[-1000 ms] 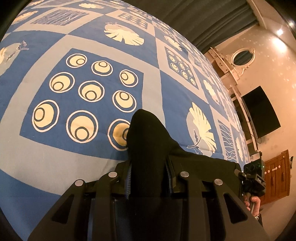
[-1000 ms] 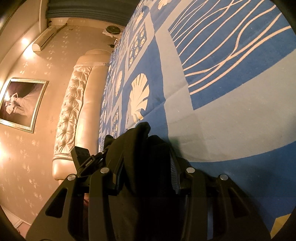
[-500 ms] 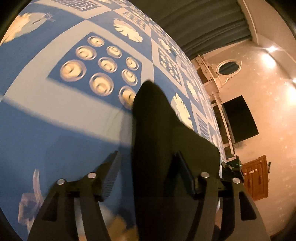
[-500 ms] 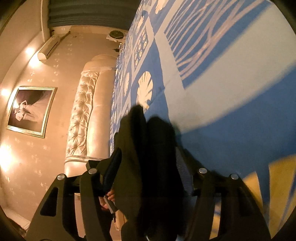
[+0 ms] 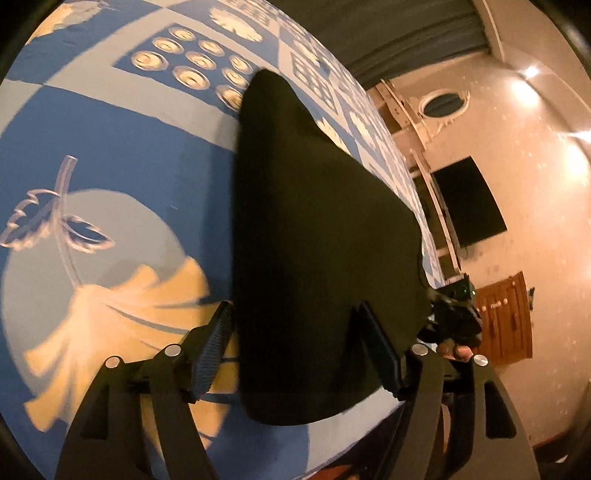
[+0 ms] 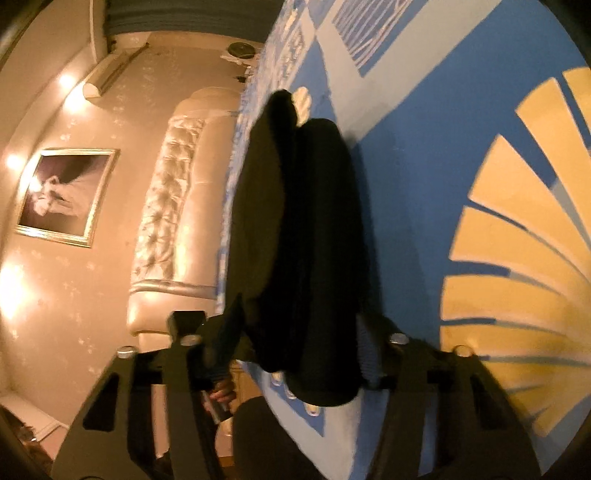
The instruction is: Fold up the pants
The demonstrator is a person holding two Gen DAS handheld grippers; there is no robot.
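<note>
The black pants (image 5: 317, 236) lie folded on the blue patterned bedspread (image 5: 122, 155), near its front edge. My left gripper (image 5: 295, 332) is open, its fingers (image 5: 214, 343) standing apart on either side of the cloth's near end. In the right wrist view the pants (image 6: 306, 229) show as a thick dark bundle on the bedspread (image 6: 424, 147). My right gripper (image 6: 299, 332) is open too, fingers (image 6: 369, 350) spread wide beside the bundle. The right gripper also shows in the left wrist view (image 5: 454, 317), at the far side of the pants.
A tufted cream headboard (image 6: 177, 206) and a framed picture (image 6: 62, 195) stand left of the bed. A dark TV (image 5: 469, 199) and a wooden door (image 5: 506, 317) are on the wall to the right. Dark curtains (image 5: 388, 29) hang behind.
Both grippers have opened and let go of the pants. Both have drawn back toward the near edge of the bed, and the pants now rest on the bedspread.
</note>
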